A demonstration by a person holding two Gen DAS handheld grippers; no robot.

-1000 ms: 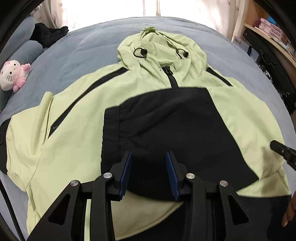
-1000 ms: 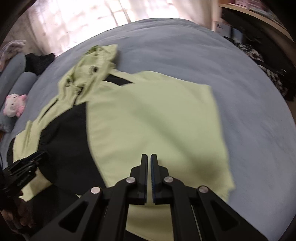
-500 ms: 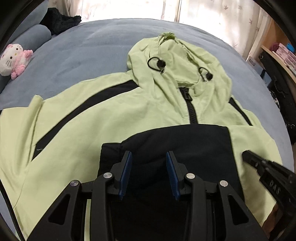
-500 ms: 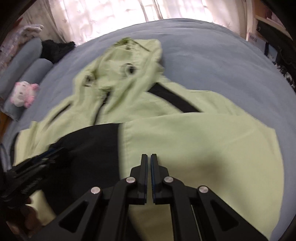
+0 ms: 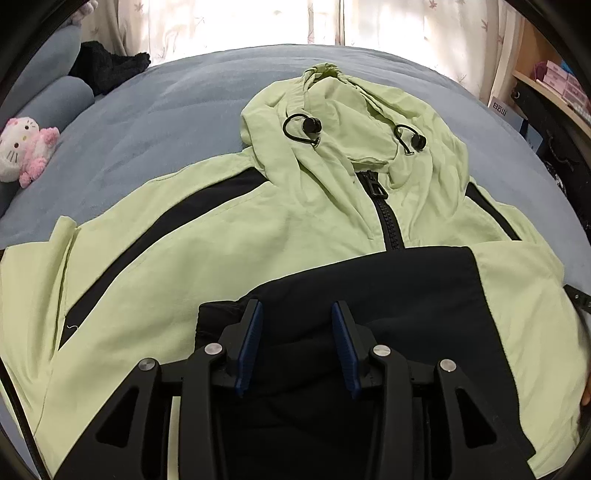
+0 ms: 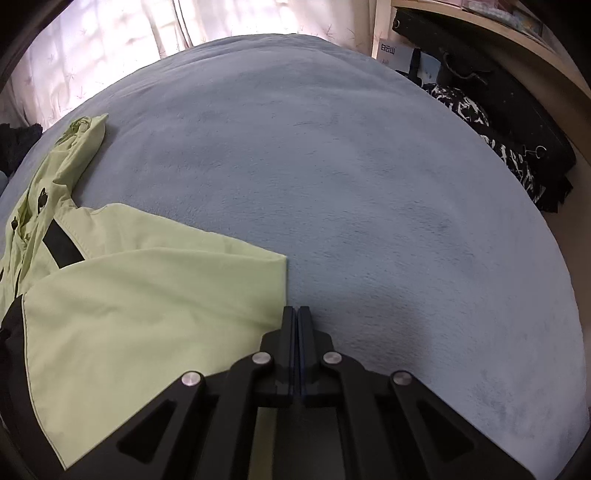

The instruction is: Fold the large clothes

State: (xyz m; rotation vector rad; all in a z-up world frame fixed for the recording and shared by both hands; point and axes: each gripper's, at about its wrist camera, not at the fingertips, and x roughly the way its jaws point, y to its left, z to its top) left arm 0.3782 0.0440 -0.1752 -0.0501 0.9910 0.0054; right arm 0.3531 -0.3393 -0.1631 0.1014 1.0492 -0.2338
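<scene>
- Two black grippers frame the near edge of the views: the left gripper hangs over the dark panel of the hooded jacket with its blue-padded jaws parted and nothing pinched between them.
- Right gripper has its jaws pressed together with no cloth seen between them; its tips sit just beside the corner of the jacket's folded-in light green sleeve, over the blue blanket.
- Spread front-up on that blanket, the jacket is light green with black stripes along the shoulders and a black zipper running up to the collar.
- Beyond the zipper, the hood lies rumpled, and two black drawcord loops with toggles rest on it.
- At the far left of the left wrist view, a white and pink plush toy leans against blue cushions, well apart from the jacket.
- Further back, a dark knitted garment lies by the pale curtains.
- On the right, a wooden shelf stands beside the bed, with a black bag below it.
</scene>
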